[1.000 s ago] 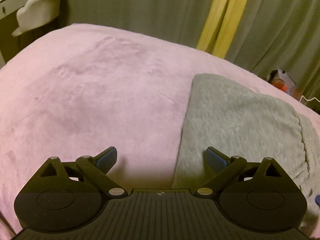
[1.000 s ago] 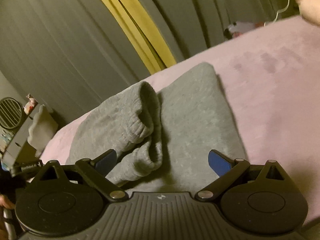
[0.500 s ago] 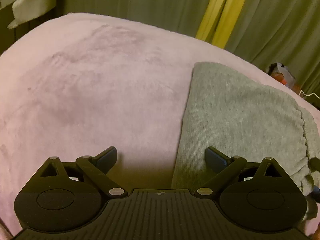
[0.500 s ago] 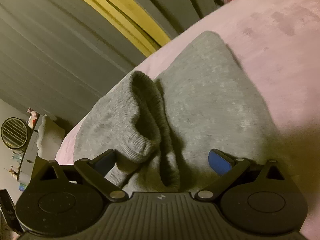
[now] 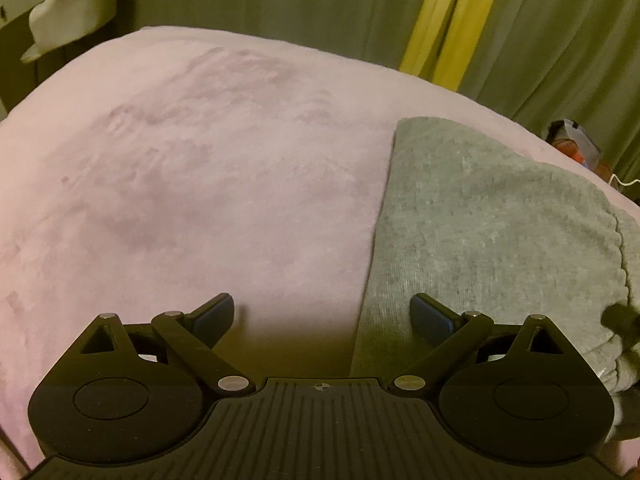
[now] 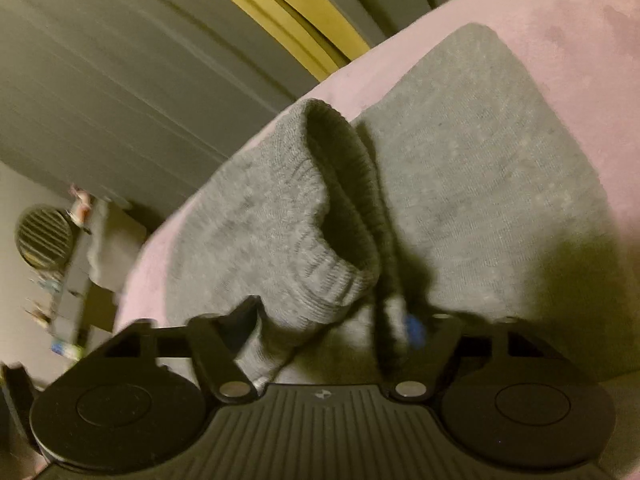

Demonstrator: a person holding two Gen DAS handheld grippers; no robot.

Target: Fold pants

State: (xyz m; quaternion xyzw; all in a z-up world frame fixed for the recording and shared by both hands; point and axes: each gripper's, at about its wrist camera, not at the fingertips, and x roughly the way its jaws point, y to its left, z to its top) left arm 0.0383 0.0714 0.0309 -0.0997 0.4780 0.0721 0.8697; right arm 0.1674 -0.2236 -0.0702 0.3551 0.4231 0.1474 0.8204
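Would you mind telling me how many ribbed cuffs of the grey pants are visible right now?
1: the ribbed cuff lies between the fingers of the closing right gripper, on the grey pants. A second cuff may be hidden underneath.

Left gripper (image 5: 322, 314) wide; right gripper (image 6: 332, 320) jaws closing.

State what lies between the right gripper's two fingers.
In the right wrist view, the grey pants' ribbed cuff sits between the closing jaws of the right gripper.

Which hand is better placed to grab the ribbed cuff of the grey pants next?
Right. The right claw already straddles the ribbed cuff and its jaws are closing on it. The left claw is open over the pink blanket, beside the pants' flat edge.
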